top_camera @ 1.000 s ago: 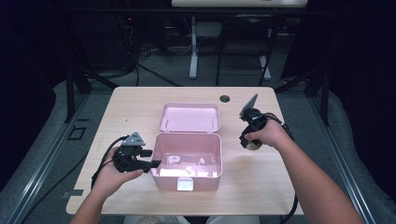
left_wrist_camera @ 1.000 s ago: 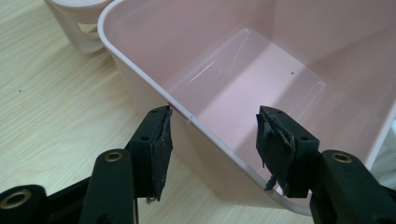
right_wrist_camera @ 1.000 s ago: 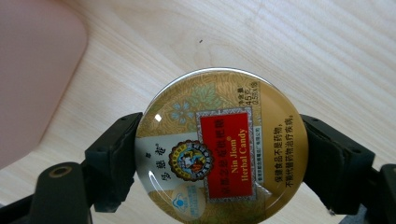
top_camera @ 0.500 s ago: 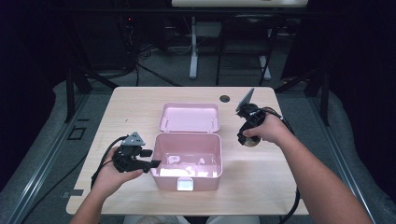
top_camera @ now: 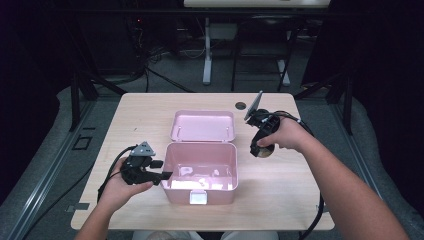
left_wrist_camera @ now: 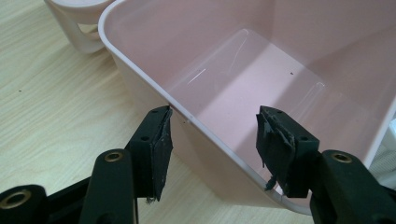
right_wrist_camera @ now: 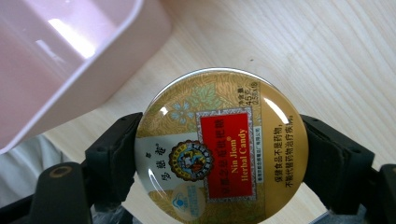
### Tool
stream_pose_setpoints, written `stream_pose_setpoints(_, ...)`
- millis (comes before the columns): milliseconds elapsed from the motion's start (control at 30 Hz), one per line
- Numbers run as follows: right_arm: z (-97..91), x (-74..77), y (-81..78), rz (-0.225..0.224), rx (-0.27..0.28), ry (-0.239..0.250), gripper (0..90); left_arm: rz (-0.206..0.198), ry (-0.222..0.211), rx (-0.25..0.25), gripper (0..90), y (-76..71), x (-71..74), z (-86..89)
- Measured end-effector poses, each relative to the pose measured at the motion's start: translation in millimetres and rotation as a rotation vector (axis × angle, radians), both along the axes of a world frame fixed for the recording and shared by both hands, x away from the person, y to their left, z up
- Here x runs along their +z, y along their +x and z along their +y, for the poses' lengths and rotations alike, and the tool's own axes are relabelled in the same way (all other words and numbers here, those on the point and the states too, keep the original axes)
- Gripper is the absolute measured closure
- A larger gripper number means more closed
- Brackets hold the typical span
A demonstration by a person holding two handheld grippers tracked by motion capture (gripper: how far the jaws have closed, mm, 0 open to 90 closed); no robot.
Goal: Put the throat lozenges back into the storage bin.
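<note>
Right gripper view shows the candy tin (right_wrist_camera: 219, 149) face-on: a round, shallow tin with a glossy gold, leaf-patterned lid, a red label panel reading "Nin Jiom Herbal Candy", and a small round emblem beside it. The right tongs (right_wrist_camera: 219, 158) clamp it by its rim, one black jaw on each side. In the high view the tin (top_camera: 264, 150) hangs under the right tongs (top_camera: 260, 148) above the counter (top_camera: 280, 195), just beside the right wall of the pink box (top_camera: 200, 172).

One tin, one pink box with its hinged lid (top_camera: 202, 126) laid open behind it, and two tongs are in sight.

The left tongs (top_camera: 161, 176) straddle the box's left wall (left_wrist_camera: 196, 116), jaws spread apart, one outside and one inside; whether either pad touches the wall cannot be told.

Compared with half a second ago, the right tongs and tin have come lower and nearer the box, while the left tongs have stayed put.
</note>
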State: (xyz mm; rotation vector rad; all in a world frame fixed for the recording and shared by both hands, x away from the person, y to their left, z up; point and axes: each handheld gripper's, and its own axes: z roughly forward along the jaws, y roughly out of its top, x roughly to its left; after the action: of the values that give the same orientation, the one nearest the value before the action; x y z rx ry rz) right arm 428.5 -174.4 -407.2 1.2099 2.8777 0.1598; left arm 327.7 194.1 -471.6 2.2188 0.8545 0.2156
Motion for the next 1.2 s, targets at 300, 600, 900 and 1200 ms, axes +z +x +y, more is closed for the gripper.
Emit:
stream_pose_setpoints(300,18.2,12.0,-7.0,0.012,0.086,-0.022,19.8,0.006,-0.003,-0.004,45.1,0.5,-0.7,0.4)
stream_pose_setpoints(600,40.4,18.4,-12.9,0.010,0.152,-0.026,19.8,0.009,-0.009,-0.005,45.1,0.8,-0.8,1.0)
stream_pose_setpoints(900,64.0,21.3,-16.0,0.000,0.216,-0.022,19.8,0.012,-0.016,-0.006,45.5,1.0,-0.7,2.1)
stream_pose_setpoints(1200,79.9,23.0,-21.3,-0.008,0.271,-0.008,19.8,0.012,-0.016,-0.006,46.3,0.9,-0.4,2.3)
